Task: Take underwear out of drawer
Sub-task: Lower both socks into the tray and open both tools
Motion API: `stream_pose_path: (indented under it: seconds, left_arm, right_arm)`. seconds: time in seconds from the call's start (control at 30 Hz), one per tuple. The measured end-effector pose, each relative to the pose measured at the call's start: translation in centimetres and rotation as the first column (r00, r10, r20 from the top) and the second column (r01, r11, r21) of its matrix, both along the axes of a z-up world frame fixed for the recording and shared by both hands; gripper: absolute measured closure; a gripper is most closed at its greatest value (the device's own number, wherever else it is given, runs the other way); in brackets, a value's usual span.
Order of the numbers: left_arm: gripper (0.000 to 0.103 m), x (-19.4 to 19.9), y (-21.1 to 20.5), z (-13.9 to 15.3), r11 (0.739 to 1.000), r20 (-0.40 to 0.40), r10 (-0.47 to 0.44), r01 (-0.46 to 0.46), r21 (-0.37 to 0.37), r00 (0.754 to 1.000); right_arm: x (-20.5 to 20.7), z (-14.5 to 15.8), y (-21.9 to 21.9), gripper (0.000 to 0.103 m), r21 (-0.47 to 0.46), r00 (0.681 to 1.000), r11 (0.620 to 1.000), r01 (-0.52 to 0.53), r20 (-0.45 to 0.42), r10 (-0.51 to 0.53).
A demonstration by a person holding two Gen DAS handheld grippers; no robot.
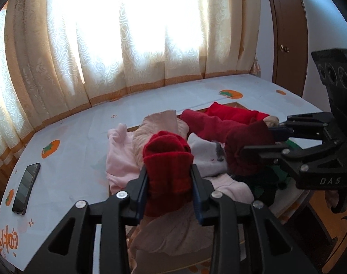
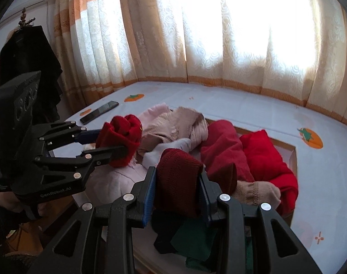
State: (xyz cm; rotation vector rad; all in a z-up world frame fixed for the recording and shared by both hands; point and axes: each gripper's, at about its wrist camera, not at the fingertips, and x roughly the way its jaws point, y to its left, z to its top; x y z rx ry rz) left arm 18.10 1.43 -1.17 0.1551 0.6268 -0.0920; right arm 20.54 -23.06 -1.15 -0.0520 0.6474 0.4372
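While you are working over the open drawer (image 2: 293, 159), a pale cloth-covered surface (image 1: 86, 141) printed with orange fruit is running back to cream patterned curtains (image 1: 66, 52) that are glowing with daylight. A dark phone (image 1: 26, 188) is lying on that surface near its left end, well apart from the clothes. A brown door (image 1: 287, 36) is standing at the right of the room, and a black garment (image 2: 28, 54) is hanging at the left.

Your left tool (image 1: 170, 182) is clamping a rolled bright red garment (image 1: 167, 166) between its 2 pads, holding it above the pink clothes. Your right tool (image 2: 177, 194) is clamping a darker maroon knit piece (image 2: 178, 182) the same way, just over the drawer's contents. More underwear and clothing are heaping in the drawer: red pieces (image 2: 260, 157), beige and pink ones (image 2: 173, 123), a white one (image 2: 164, 149).

Much is staying hard to read. You cannot tell what kind of garment either roll is. Dark green and navy fabric (image 2: 191, 239) below your right tool is sitting in shadow, and the tool bodies are hiding the drawer's near edge. Window glare is washing out everything behind the curtains.
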Motion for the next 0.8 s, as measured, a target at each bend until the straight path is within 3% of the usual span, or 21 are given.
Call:
stream_pose_path:
  seconds: [0.1, 0.2, 0.3, 0.4, 0.53, 0.67, 0.8]
  left_arm:
    - [0.059, 0.4, -0.1, -0.3, 1.0, -0.005, 0.007, -0.007, 0.007, 1.0]
    - [0.057, 0.5, -0.3, -0.4, 1.0, -0.009, 0.007, -0.007, 0.01, 1.0]
    - [0.049, 0.3, -0.6, -0.3, 1.0, -0.003, 0.0, 0.0, 0.021, 1.0]
    - [0.039, 0.1, -0.7, 0.0, 1.0, 0.007, 0.002, -0.002, 0.018, 1.0]
    - [0.026, -0.7, -1.0, 0.8, 0.999, 0.036, 0.008, -0.009, 0.034, 0.999]
    - [0.023, -1.8, -1.1, 1.6, 0.999, 0.062, 0.006, -0.008, 0.036, 0.998]
    - [0.02, -3.3, -1.0, 2.4, 1.0, 0.081, 0.005, -0.006, 0.018, 0.997]
  right_arm:
    - [0.4, -0.5, -0.2, 0.065, 0.005, 1.0, 1.0, 0.005, -0.013, -0.005]
    - [0.6, -0.6, -0.3, 0.063, 0.018, 1.0, 1.0, 0.013, -0.016, -0.012]
    - [0.6, -0.6, -0.3, 0.056, 0.015, 1.0, 1.0, 0.014, -0.013, -0.014]
    - [0.4, -0.5, -0.3, 0.042, 0.014, 1.0, 1.0, 0.026, -0.006, -0.026]
    - [-0.1, -0.1, -0.3, 0.036, 0.005, 0.999, 0.999, 0.041, 0.01, -0.041]
    - [-1.3, 0.5, -0.7, 0.029, 0.009, 0.998, 0.998, 0.059, 0.036, -0.059]
    - [-2.9, 1.2, -1.3, 0.028, 0.034, 0.996, 0.997, 0.075, 0.053, -0.077]
